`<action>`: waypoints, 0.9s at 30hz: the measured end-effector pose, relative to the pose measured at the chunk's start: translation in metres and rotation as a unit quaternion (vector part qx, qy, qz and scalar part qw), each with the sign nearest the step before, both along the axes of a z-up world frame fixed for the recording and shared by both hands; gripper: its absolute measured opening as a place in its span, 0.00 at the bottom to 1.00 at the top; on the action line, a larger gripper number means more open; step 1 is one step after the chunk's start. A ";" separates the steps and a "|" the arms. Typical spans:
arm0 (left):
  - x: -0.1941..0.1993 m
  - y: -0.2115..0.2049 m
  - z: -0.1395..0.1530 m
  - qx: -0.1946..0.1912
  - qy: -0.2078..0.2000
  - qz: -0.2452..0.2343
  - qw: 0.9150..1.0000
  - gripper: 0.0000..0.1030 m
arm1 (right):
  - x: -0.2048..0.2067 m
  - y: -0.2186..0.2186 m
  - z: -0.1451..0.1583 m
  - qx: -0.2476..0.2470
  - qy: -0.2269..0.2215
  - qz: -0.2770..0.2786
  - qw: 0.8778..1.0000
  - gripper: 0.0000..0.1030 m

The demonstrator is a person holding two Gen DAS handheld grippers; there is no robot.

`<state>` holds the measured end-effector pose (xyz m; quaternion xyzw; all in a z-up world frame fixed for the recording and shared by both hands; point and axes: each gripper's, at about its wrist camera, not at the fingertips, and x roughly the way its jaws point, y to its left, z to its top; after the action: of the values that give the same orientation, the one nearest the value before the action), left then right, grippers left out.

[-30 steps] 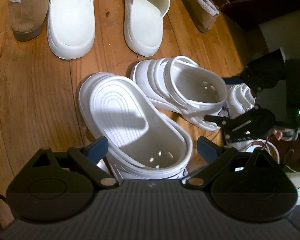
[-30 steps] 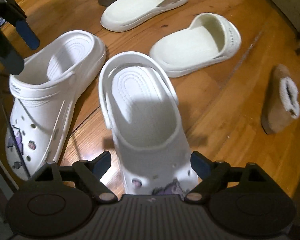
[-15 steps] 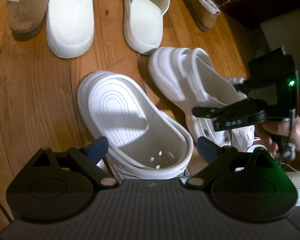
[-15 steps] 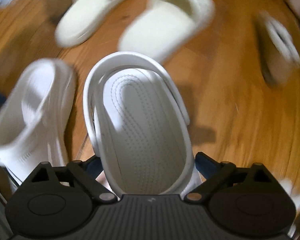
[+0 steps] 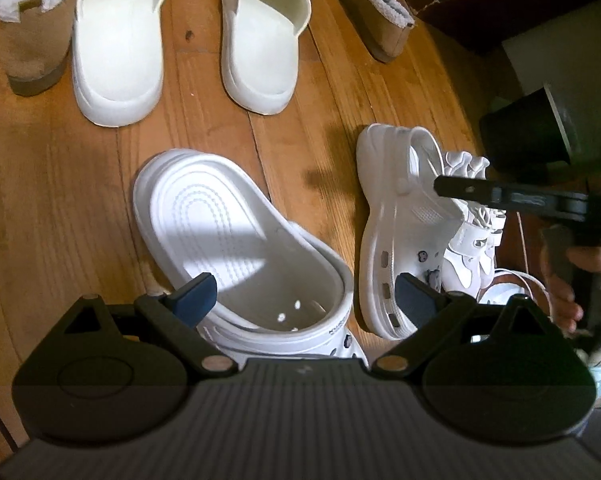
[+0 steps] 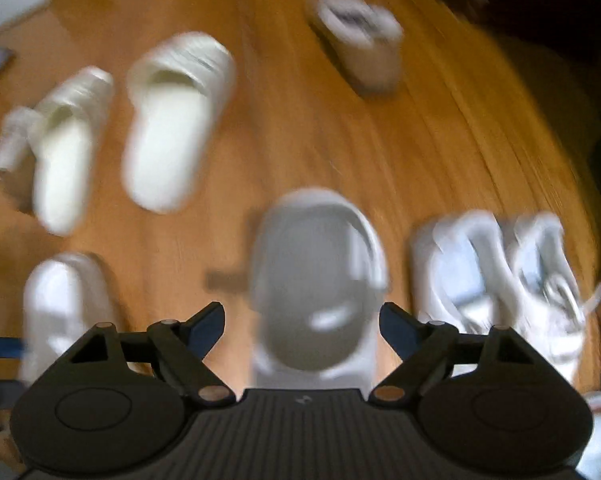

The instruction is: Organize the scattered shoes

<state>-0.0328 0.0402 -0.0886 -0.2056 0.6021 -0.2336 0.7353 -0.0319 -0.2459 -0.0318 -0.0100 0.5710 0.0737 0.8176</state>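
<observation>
A white clog (image 5: 236,236) lies on the wooden floor, its toe end between the fingers of my left gripper (image 5: 304,300), which is open; the right pad stands clear of it. The second white clog (image 5: 396,224), with charms on its side, rests further right beside white sneakers (image 5: 472,224). One finger (image 5: 484,194) of my right gripper reaches over it. In the blurred right wrist view that clog (image 6: 316,272) sits between the fingers of my right gripper (image 6: 300,316), with a gap on each side. Its jaws are closing.
Two cream slides (image 5: 116,52) (image 5: 264,40) stand side by side at the back. One tan fleece-lined boot (image 5: 32,28) flanks them on the left, another (image 5: 376,12) on the right. A hand (image 5: 580,276) holds the right gripper. Dark furniture (image 5: 500,4) fills the far right.
The right gripper lifted the second clog, turned it and carried it right, away from the first clog, down beside the sneakers. It then let go and rose. The left gripper stayed put.
</observation>
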 end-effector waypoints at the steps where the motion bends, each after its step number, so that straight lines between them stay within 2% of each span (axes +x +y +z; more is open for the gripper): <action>1: -0.001 0.003 0.000 0.000 -0.001 0.004 1.000 0.94 | -0.001 0.016 0.004 0.019 0.008 0.038 0.999 0.85; 4: -0.004 0.016 0.002 0.003 -0.006 0.024 1.000 0.94 | 0.005 0.049 -0.006 0.041 0.059 0.091 0.993 0.83; 9: -0.019 0.047 -0.006 0.025 -0.013 0.072 0.997 0.94 | 0.028 0.089 -0.032 0.053 0.161 0.115 0.979 0.72; 10: -0.021 0.052 -0.009 0.026 -0.009 0.081 0.996 0.94 | 0.032 0.100 -0.037 0.051 0.186 0.132 0.972 0.71; 11: -0.022 0.058 -0.012 0.026 -0.002 0.090 0.996 0.94 | 0.032 0.110 -0.039 0.041 0.207 0.147 0.966 0.66; 12: -0.022 0.064 -0.012 0.026 0.001 0.095 0.995 0.94 | 0.034 0.114 -0.043 0.034 0.213 0.151 0.965 0.65; 13: -0.022 0.069 -0.011 0.029 -0.001 0.099 0.995 0.94 | 0.035 0.122 -0.048 0.008 0.236 0.163 0.958 0.64; 15: -0.023 0.075 -0.007 0.033 -0.010 0.104 0.994 0.94 | 0.037 0.130 -0.052 -0.005 0.247 0.172 0.954 0.63; 18: -0.025 0.079 -0.005 0.031 -0.016 0.109 0.993 0.94 | 0.039 0.134 -0.064 -0.032 0.244 0.172 0.954 0.63; 20: -0.024 0.076 -0.008 0.030 -0.013 0.105 0.994 0.94 | 0.041 0.135 -0.081 -0.037 0.254 0.168 0.952 0.62; 22: -0.024 0.073 -0.010 0.033 -0.011 0.096 0.995 0.94 | 0.042 0.139 -0.094 -0.032 0.260 0.170 0.950 0.55; 24: -0.023 0.069 -0.012 0.031 -0.009 0.088 0.996 0.94 | 0.041 0.144 -0.095 -0.011 0.262 0.186 0.947 0.21; 25: -0.023 0.067 -0.013 0.029 -0.008 0.085 0.996 0.94 | 0.039 0.146 -0.094 0.000 0.265 0.189 0.946 0.19; 27: -0.023 0.066 -0.013 0.025 -0.006 0.082 0.996 0.94 | 0.035 0.148 -0.089 -0.010 0.253 0.197 0.947 0.16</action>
<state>-0.0561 0.1057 -0.1019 -0.2342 0.5847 -0.1589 0.7603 0.0036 -0.0980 -0.1204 -0.1117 0.7465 0.2278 0.6151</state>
